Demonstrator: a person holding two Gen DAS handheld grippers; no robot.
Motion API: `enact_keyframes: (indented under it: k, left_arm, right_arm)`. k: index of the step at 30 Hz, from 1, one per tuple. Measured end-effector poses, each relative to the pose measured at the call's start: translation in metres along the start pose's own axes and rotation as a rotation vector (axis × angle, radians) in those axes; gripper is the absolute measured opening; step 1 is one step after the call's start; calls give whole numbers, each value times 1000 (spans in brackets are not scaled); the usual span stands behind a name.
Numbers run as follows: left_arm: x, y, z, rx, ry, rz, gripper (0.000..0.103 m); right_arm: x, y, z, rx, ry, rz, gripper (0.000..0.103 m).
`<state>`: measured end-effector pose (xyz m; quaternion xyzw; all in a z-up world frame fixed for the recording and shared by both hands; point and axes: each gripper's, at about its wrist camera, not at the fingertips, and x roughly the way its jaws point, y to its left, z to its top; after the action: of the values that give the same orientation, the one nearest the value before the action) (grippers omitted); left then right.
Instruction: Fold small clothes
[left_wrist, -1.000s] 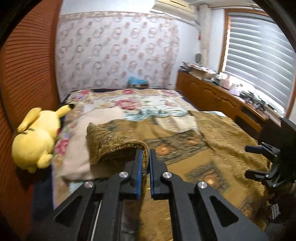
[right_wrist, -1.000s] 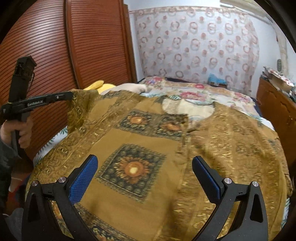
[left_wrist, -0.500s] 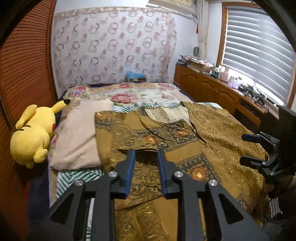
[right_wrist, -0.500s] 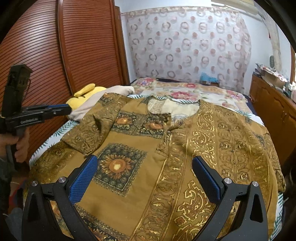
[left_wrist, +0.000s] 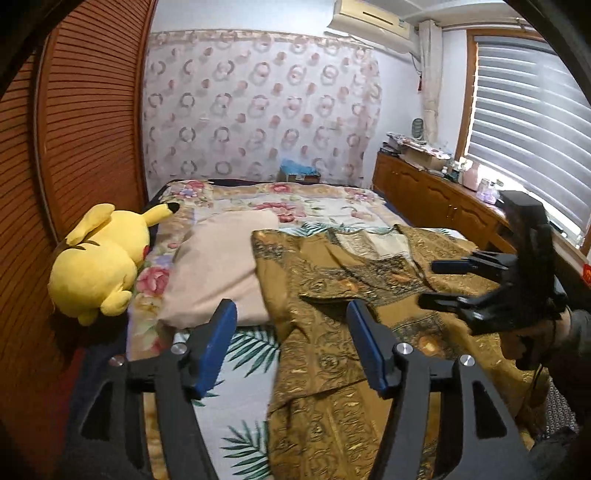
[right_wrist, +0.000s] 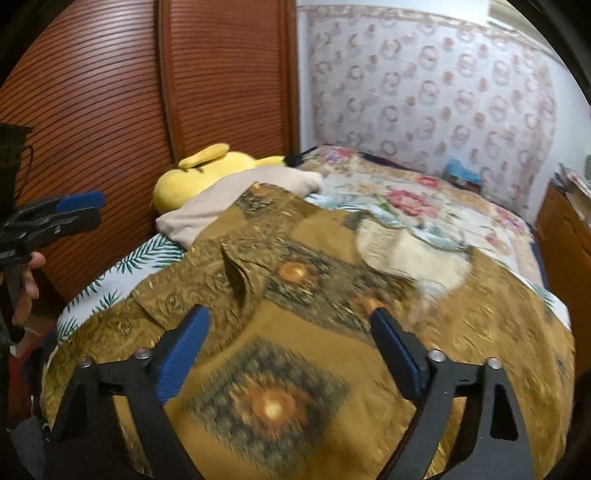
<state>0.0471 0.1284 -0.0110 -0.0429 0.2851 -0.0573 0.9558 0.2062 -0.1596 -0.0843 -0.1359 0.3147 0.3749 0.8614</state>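
A golden-brown patterned shirt (left_wrist: 332, 295) lies spread on the bed, its left sleeve folded inward over the front (right_wrist: 236, 269). My left gripper (left_wrist: 291, 325) hovers above the shirt's left edge; its jaws are opening and nothing is between the blue pads. In the right wrist view, my right gripper (right_wrist: 288, 325) hangs over the shirt's front with its jaws wide and closing, gripping nothing. The left wrist view shows the right gripper (left_wrist: 439, 282) from the side at the shirt's right half. The left gripper (right_wrist: 74, 210) appears at the left edge of the right wrist view, held by a hand.
A yellow plush toy (left_wrist: 99, 258) and a folded beige cloth (left_wrist: 218, 266) lie left of the shirt on the floral bedspread (left_wrist: 314, 203). A slatted wooden wardrobe (right_wrist: 110, 110) borders the bed's left side. A cluttered wooden sideboard (left_wrist: 424, 192) stands under the window on the right.
My left gripper let go of the sleeve it was pinching, opened and drew back; the sleeve now lies folded on the shirt. My right gripper shifted over the shirt and its jaws narrowed a little.
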Motion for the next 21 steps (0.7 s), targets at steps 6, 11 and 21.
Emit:
enact_keyframes:
  k: [6,11,21]
  left_arm:
    - [1,9,-9,-12,9,22,66]
    - [4,11,-14,-21,20,26,68]
    - [18,1,-24,-8,49,-2,68]
  right_arm:
    - [60,17,17,-69,91,54,70]
    - [101,22,18,-105,177,19,70]
    - [106,-35,18,-6,194,-143,70]
